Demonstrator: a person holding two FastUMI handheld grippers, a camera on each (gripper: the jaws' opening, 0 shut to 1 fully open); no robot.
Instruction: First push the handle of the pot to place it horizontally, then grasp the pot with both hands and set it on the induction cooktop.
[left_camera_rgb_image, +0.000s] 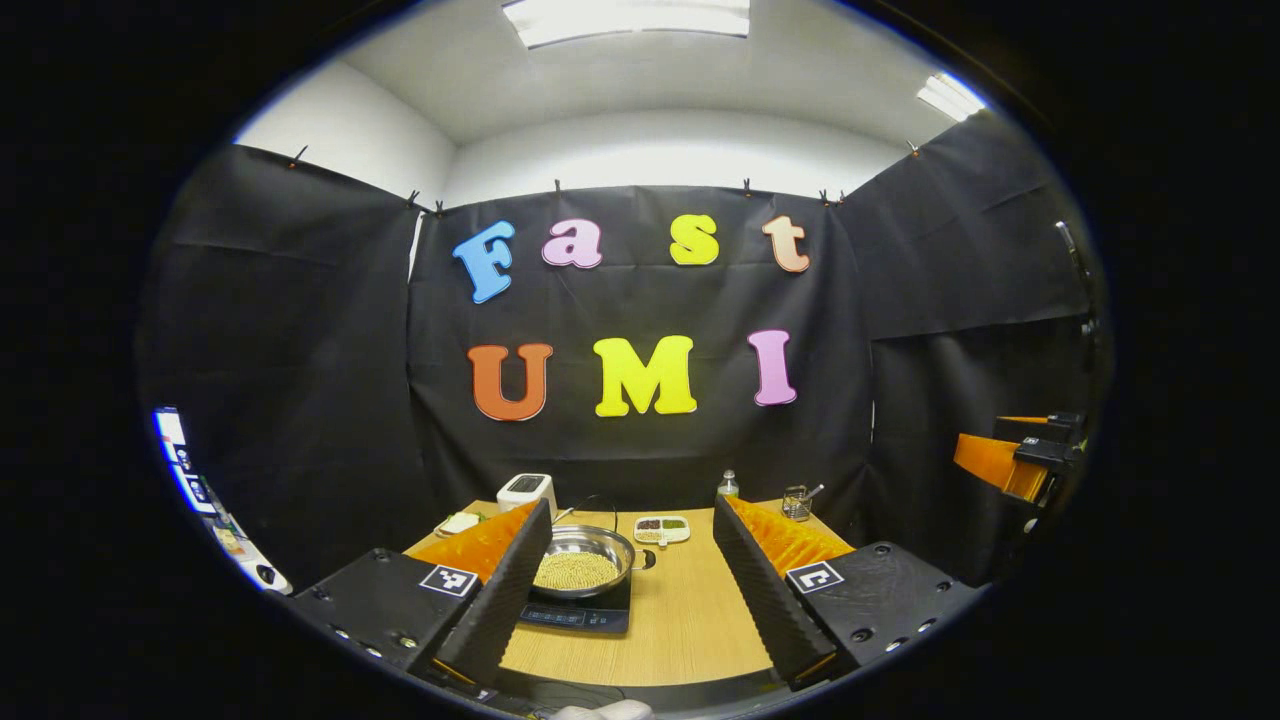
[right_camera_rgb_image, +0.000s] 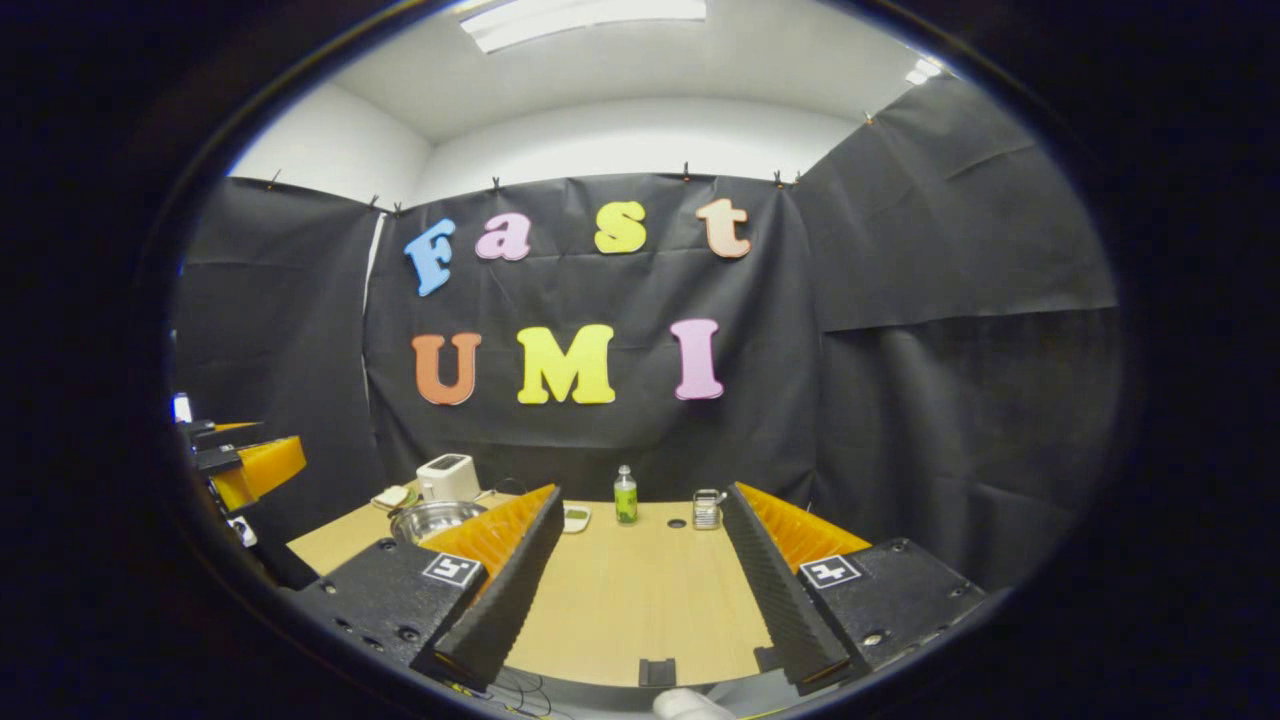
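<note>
A steel pot (left_camera_rgb_image: 578, 562) holding pale grains sits on the black induction cooktop (left_camera_rgb_image: 585, 614), just ahead of my left finger. A short dark handle stub (left_camera_rgb_image: 646, 559) sticks out on the pot's right side. My left gripper (left_camera_rgb_image: 630, 510) is open and holds nothing. It hangs above the near edge of the wooden table (left_camera_rgb_image: 690, 625). In the right gripper view the pot (right_camera_rgb_image: 430, 518) lies far left, partly behind my finger. My right gripper (right_camera_rgb_image: 642, 495) is also open and holds nothing. Each gripper shows at the edge of the other's view: the right gripper (left_camera_rgb_image: 1010, 460) and the left gripper (right_camera_rgb_image: 245, 465).
At the table's back stand a white toaster (left_camera_rgb_image: 527, 490), a small divided dish (left_camera_rgb_image: 661, 528), a green bottle (right_camera_rgb_image: 625, 497) and a wire utensil holder (right_camera_rgb_image: 707, 510). Black cloth walls close in the booth on three sides.
</note>
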